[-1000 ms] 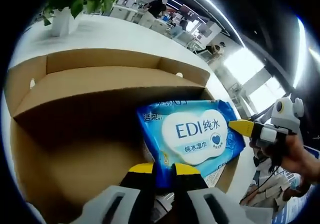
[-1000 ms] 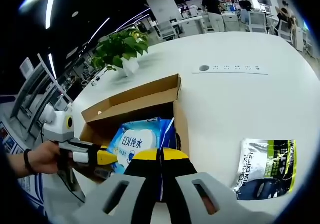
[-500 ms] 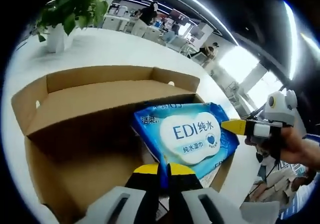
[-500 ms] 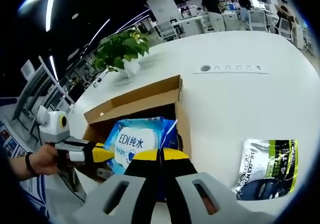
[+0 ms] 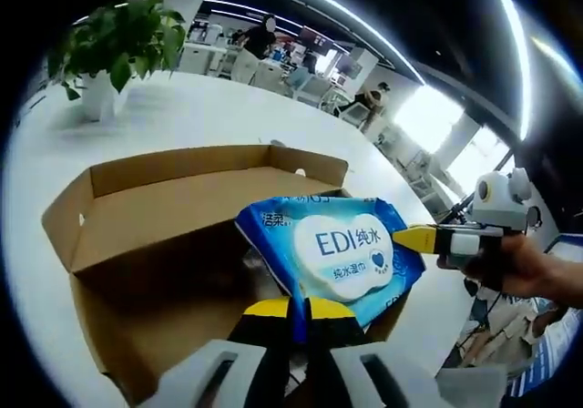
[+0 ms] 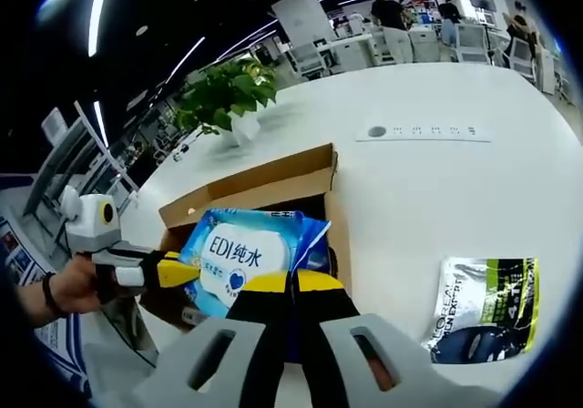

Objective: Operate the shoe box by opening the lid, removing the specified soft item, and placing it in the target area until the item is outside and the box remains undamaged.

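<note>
A blue soft wet-wipes pack (image 5: pixel 344 249) is clenched at opposite edges by the left gripper (image 5: pixel 291 310) and the right gripper (image 6: pixel 293 283), so it is carried level above the open brown cardboard shoe box (image 5: pixel 137 271).

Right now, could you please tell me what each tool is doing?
Left tool: closed on the wet wipes pack.
Right tool: closed on the same pack's other edge.

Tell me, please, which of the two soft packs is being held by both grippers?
The blue EDI wipes pack, held above the open shoe box with a gripper clamped on each end. The dark pack lies untouched on the white table.
</note>
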Demonstrator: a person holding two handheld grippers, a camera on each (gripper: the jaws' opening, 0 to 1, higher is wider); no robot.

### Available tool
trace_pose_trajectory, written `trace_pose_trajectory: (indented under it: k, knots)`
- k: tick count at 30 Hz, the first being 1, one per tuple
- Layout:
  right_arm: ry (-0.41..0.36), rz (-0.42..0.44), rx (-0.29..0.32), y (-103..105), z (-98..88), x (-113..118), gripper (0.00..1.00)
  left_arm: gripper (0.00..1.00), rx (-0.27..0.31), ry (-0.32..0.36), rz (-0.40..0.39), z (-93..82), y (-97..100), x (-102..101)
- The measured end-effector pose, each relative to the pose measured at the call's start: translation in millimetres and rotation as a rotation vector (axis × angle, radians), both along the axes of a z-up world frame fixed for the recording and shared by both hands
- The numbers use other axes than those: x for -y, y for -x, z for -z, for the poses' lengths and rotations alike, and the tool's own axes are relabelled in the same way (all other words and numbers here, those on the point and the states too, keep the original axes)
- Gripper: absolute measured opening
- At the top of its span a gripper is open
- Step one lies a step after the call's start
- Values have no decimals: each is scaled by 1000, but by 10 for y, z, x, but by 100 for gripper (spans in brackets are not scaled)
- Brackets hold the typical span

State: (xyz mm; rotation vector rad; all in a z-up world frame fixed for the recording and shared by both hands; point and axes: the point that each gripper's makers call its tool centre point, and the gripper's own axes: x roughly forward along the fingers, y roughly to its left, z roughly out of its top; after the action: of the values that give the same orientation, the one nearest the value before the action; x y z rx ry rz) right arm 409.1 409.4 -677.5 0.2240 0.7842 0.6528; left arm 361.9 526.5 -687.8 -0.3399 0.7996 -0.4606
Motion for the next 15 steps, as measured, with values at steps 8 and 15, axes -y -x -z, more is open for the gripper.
trace_pose_trajectory:
  k: [8, 15]
  knots:
    - [-3, 2, 22, -4, -94, 11, 0, 3, 24, -3, 1, -151, -11, 2]
    - [-5, 17, 39, 4, -166, 81, 0, 3, 42, 5, 9, -238, -42, 43]
